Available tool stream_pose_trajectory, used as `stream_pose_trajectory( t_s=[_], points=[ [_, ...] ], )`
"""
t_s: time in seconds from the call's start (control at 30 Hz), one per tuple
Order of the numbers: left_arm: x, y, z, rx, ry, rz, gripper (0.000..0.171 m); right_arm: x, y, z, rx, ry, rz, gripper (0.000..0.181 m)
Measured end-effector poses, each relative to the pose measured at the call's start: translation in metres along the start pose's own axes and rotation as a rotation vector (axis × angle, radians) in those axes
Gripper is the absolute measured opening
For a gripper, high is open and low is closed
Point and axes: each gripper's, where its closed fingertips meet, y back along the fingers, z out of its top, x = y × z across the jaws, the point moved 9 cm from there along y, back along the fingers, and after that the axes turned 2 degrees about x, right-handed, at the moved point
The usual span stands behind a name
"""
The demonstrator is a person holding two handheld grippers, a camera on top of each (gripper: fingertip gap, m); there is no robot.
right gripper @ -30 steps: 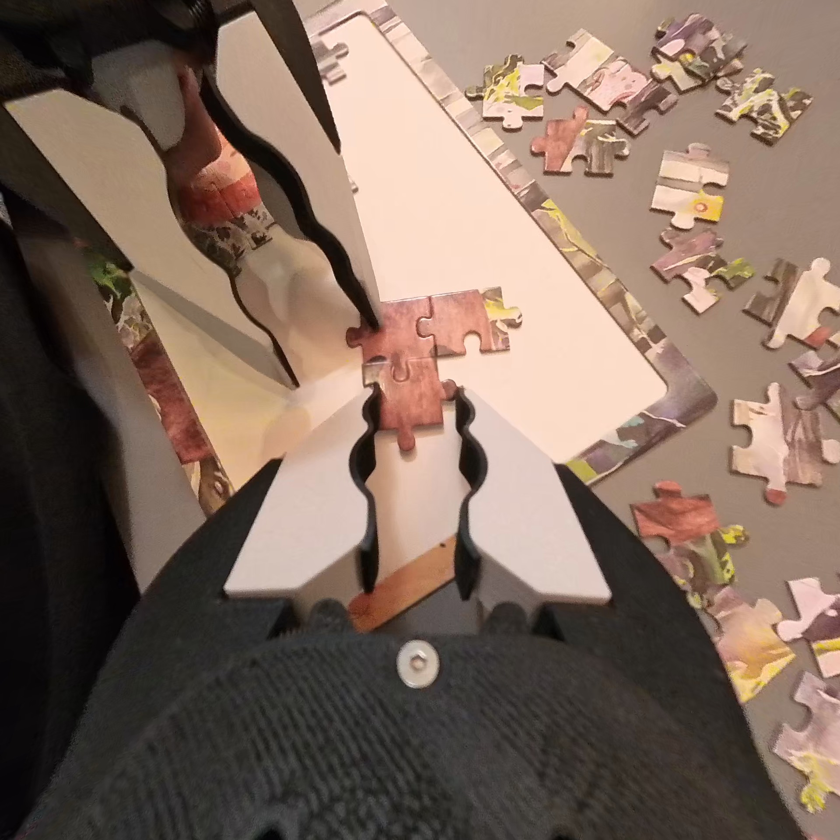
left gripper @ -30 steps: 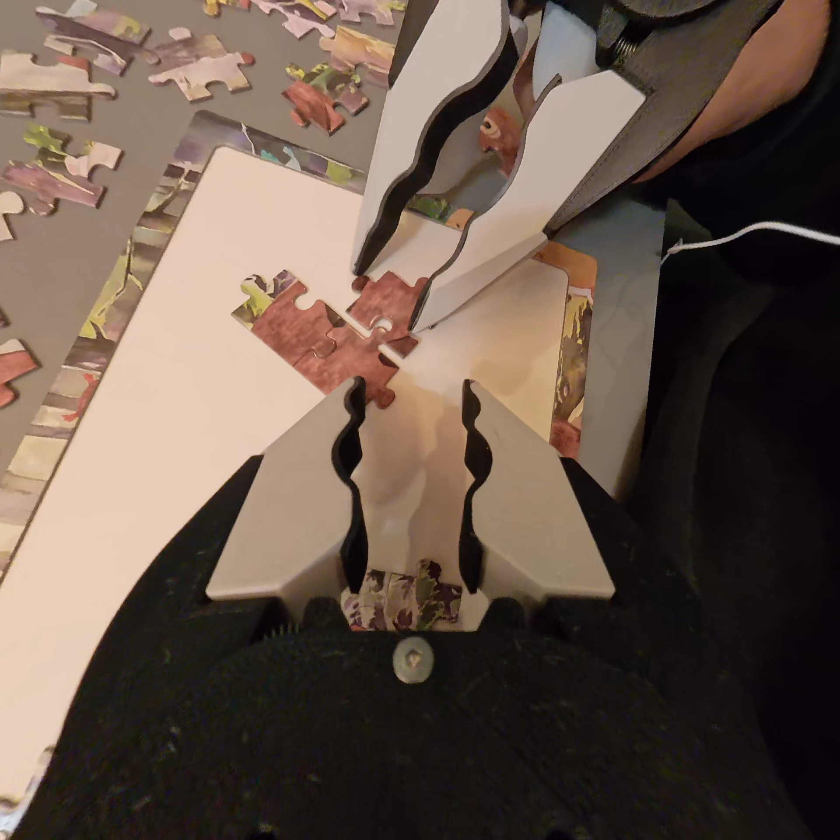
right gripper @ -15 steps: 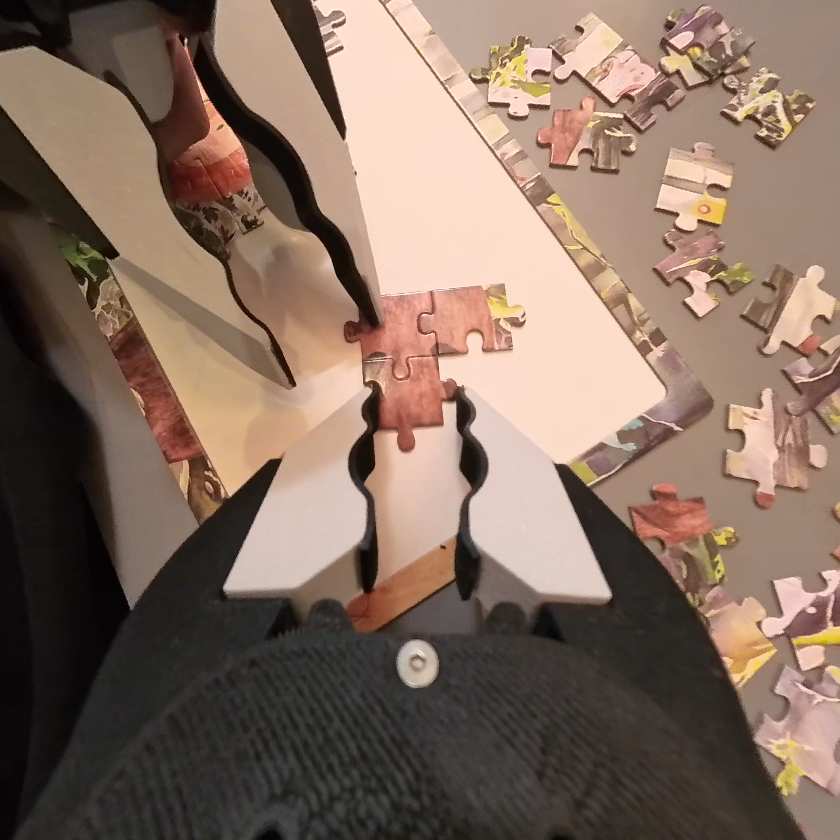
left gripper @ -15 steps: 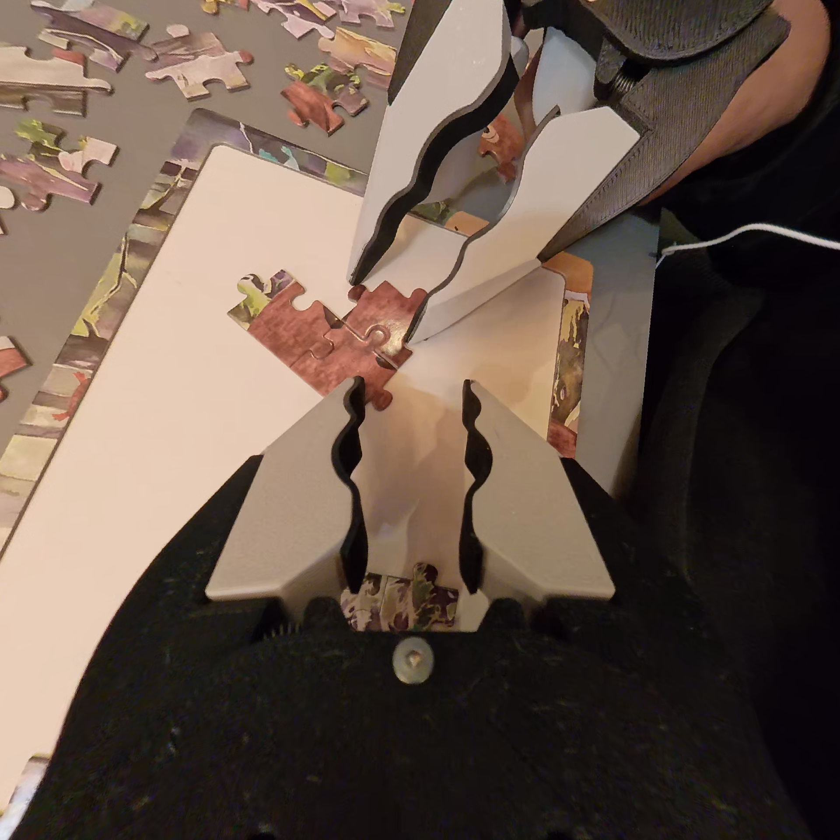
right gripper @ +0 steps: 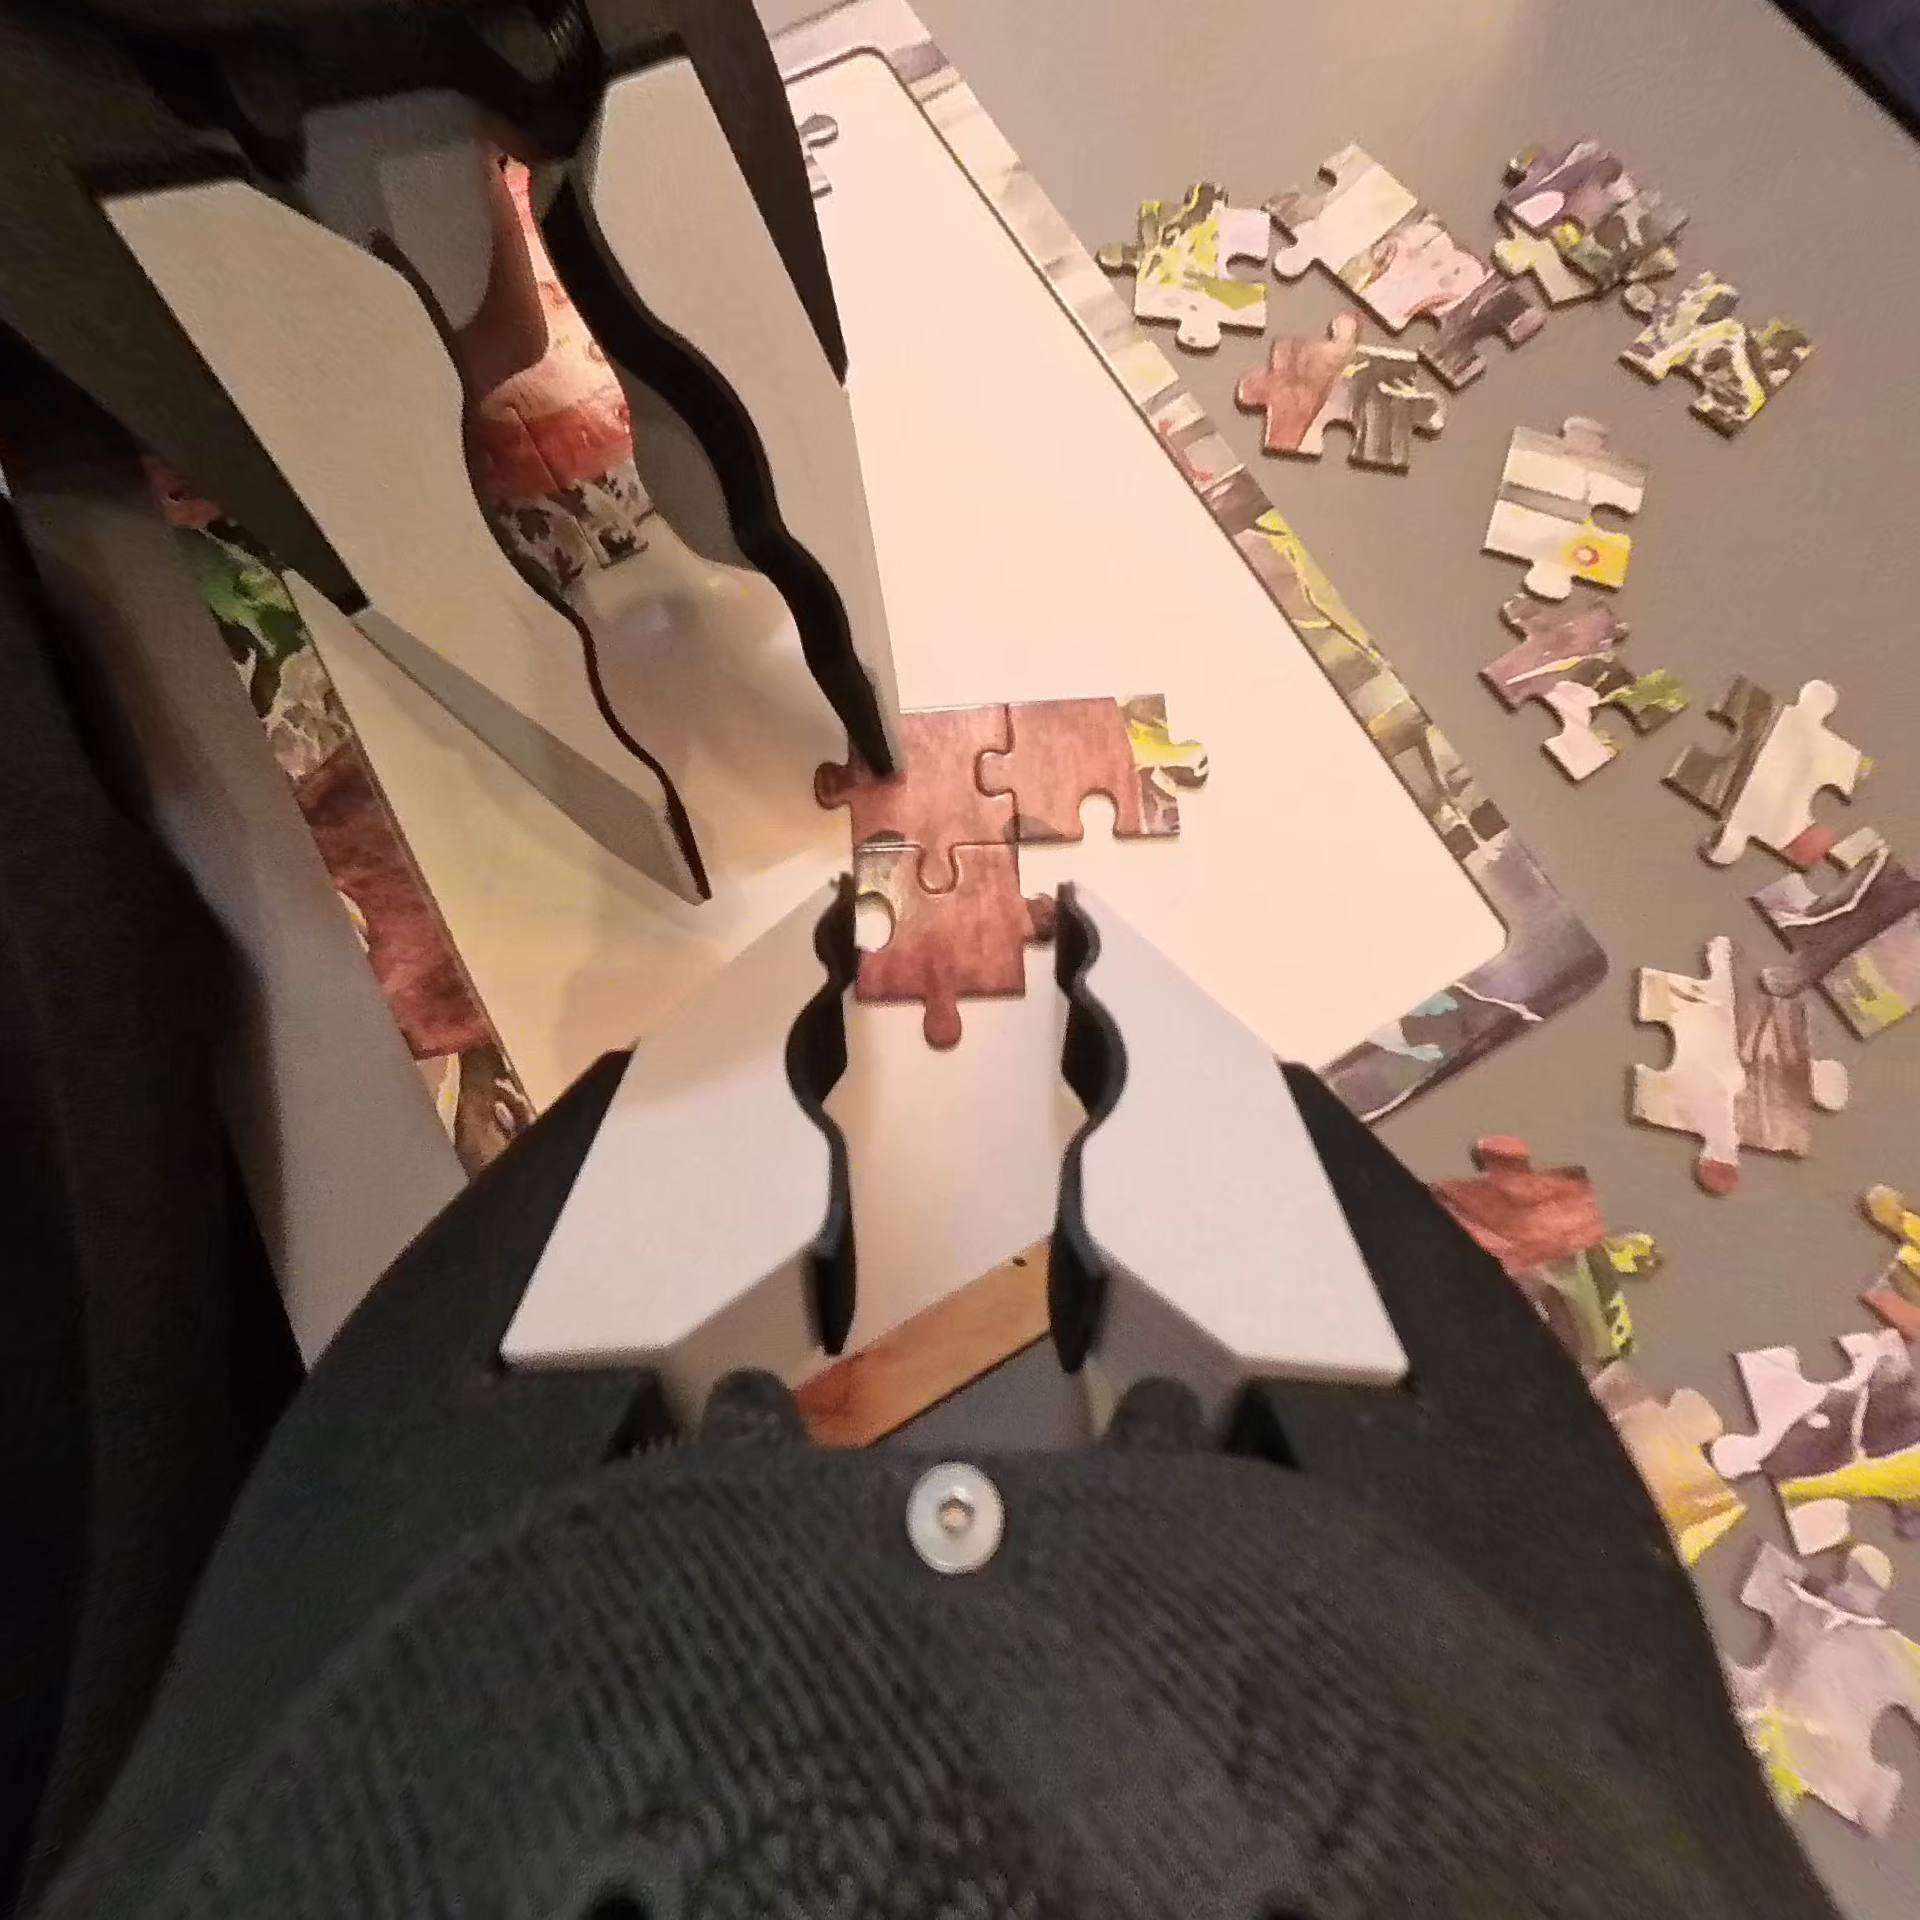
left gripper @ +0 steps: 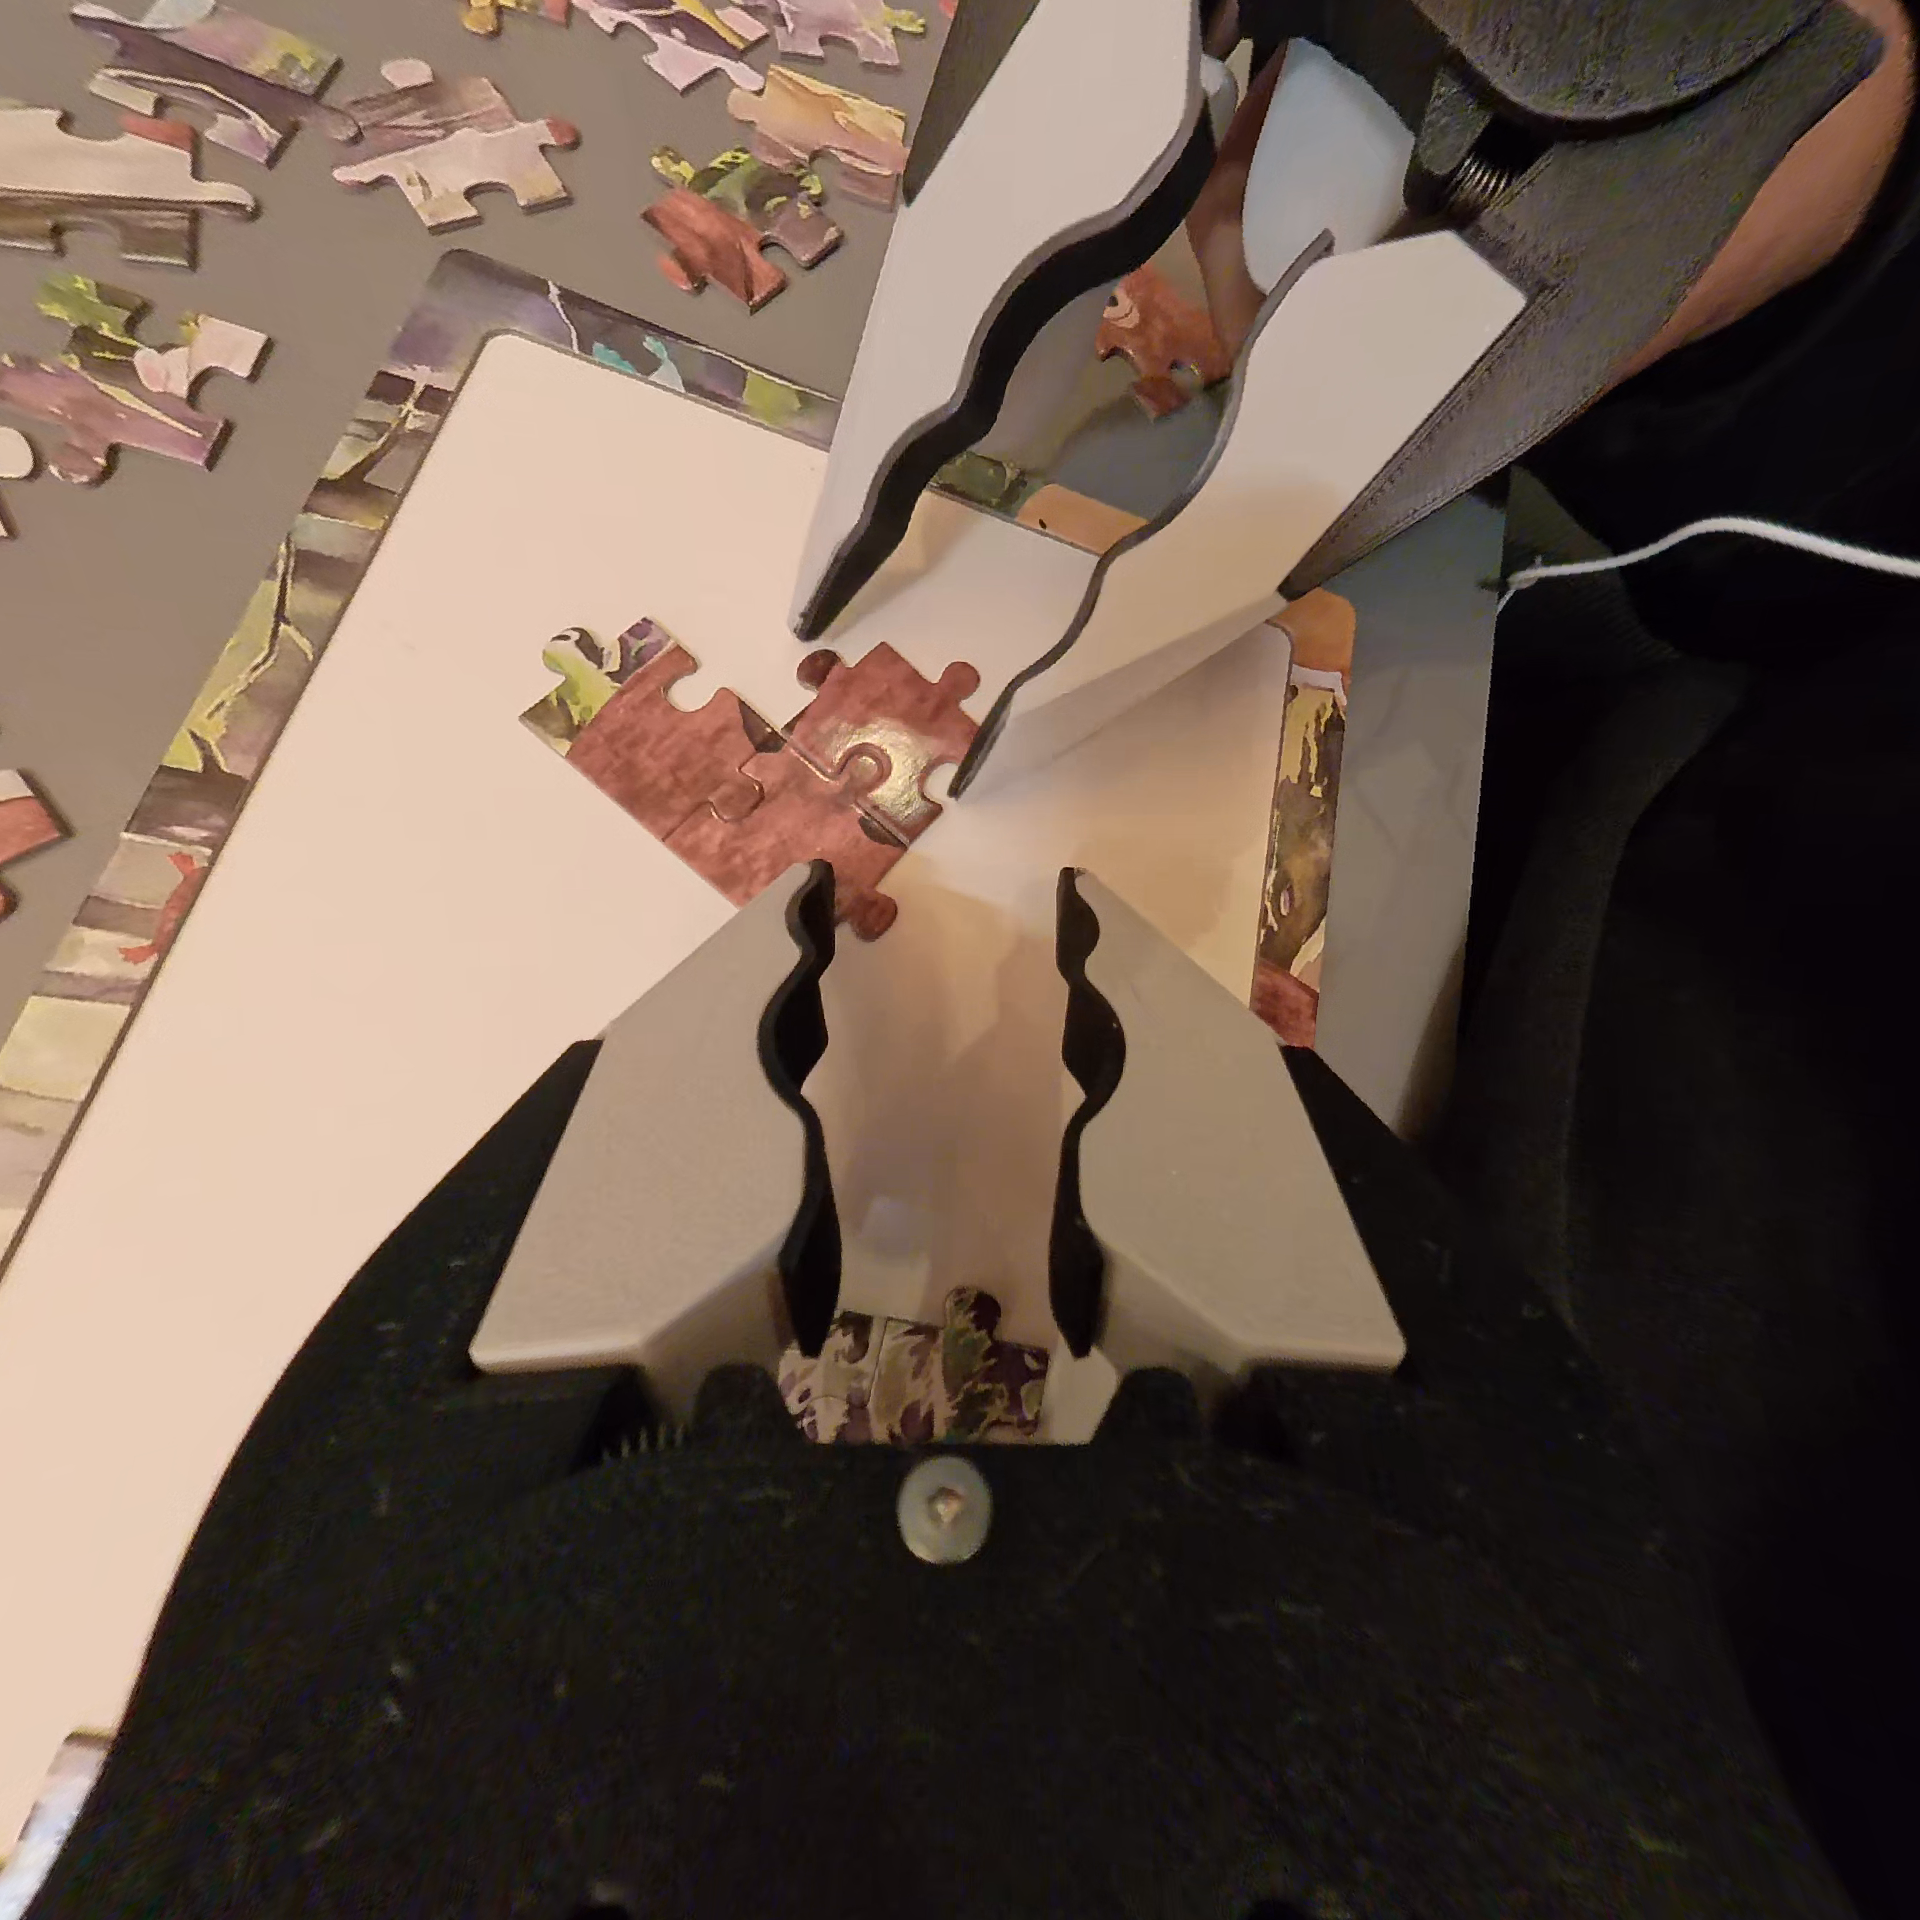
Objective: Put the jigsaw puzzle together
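Three red-brown puzzle pieces point(left gripper: 790, 769) lie joined on the white puzzle board point(left gripper: 364, 987); they also show in the right wrist view point(right gripper: 966, 821). My right gripper point(right gripper: 951, 899) is open, its fingertips either side of the nearest piece point(right gripper: 940, 935), which lies flat. In the left wrist view it point(left gripper: 883, 707) comes in from the top. My left gripper point(left gripper: 945, 878) is open and empty, with one fingertip at the cluster's edge. In the right wrist view one of its fingers point(right gripper: 873, 727) rests on a joined piece.
The board has a printed coloured frame point(left gripper: 260, 665) point(right gripper: 1382, 686). Several loose pieces lie on the grey table beyond it point(left gripper: 447, 156) point(right gripper: 1558, 509). The table edge and a person's dark clothing point(left gripper: 1714, 1039) are close on the near side.
The piece between my right fingertips has slid tight against the other two and now sits locked with them. Both grippers have barely shifted.
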Motion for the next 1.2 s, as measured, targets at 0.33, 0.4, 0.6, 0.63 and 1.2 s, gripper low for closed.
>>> stream_pose_trajectory(
  t_s=[0.33,0.4,0.6,0.63,1.2],
  points=[
    [0.0,0.0,0.0,0.001,-0.005,0.001,0.042,-0.001,-0.003,-0.002,-0.031,-0.01,0.043,0.025],
    [0.0,0.0,0.0,0.0,-0.004,-0.001,0.042,0.0,-0.001,0.0,-0.052,0.0,0.047,0.023],
    [0.0,0.0,0.0,-0.002,0.001,-0.005,0.042,0.0,-0.006,-0.001,-0.049,0.0,0.074,0.015],
    [0.0,0.0,0.0,-0.002,0.001,-0.004,0.042,0.0,-0.005,0.0,-0.056,0.002,0.071,0.014],
    [-0.001,0.0,0.0,0.002,-0.006,0.007,0.04,-0.005,-0.01,-0.002,-0.04,-0.025,0.098,0.015]
  ],
)
